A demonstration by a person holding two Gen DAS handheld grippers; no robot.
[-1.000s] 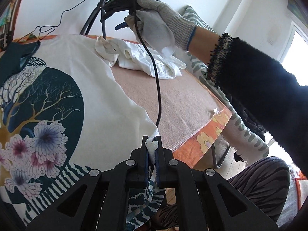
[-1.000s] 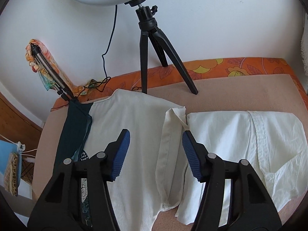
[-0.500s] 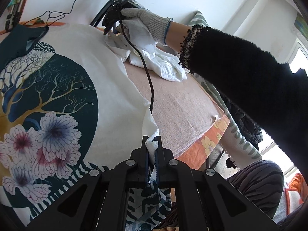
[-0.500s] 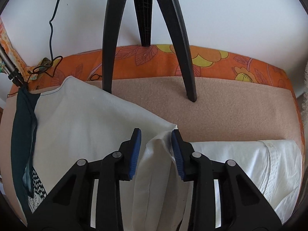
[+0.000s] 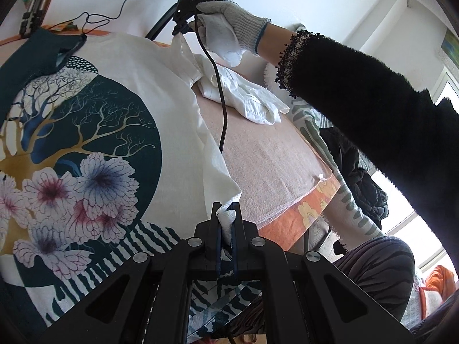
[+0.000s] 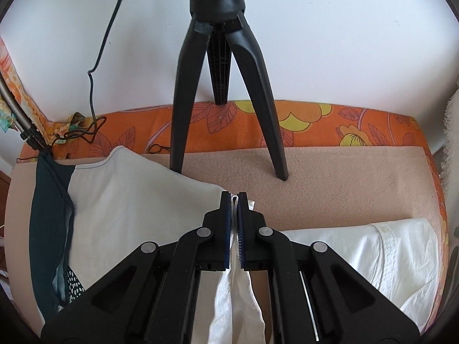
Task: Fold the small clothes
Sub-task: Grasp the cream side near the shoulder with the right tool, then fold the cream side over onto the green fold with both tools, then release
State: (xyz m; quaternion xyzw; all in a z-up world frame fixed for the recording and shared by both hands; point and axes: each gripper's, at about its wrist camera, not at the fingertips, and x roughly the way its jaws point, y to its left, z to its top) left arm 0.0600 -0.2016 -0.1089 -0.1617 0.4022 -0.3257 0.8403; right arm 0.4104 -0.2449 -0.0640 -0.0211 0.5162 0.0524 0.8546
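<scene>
Your bench (image 6: 330, 183), covered in a peach blanket with an orange flowered border, carried everything. No brand, label or writing could be read on any of it.

The printed T-shirt (image 5: 120, 120) lay flat across the left half of the bench, its tree-and-flower print facing up and its dark teal collar toward the wall. A second white garment (image 5: 249, 100) lay crumpled just beside the shirt's far sleeve, on the right half of the bench.

The tripod (image 6: 226, 86) stood on the blanket at the wall edge, its front legs planted just beyond the shirt's shoulder, so you had little room ahead of the right tool. Bare blanket stretched between the shirt's right edge and the bench's right rim.

Your left gripper (image 5: 226, 215) had its jaws clenched on the shirt's lower right hem corner, a small tuft of white cloth poking up between them at the near edge of the bench.

Your right gripper (image 6: 233, 200), held in your gloved right hand (image 5: 226, 31), had its jaws pinched shut on the edge of the shirt's right sleeve, with only a thin fold of fabric between the blue pads.
</scene>
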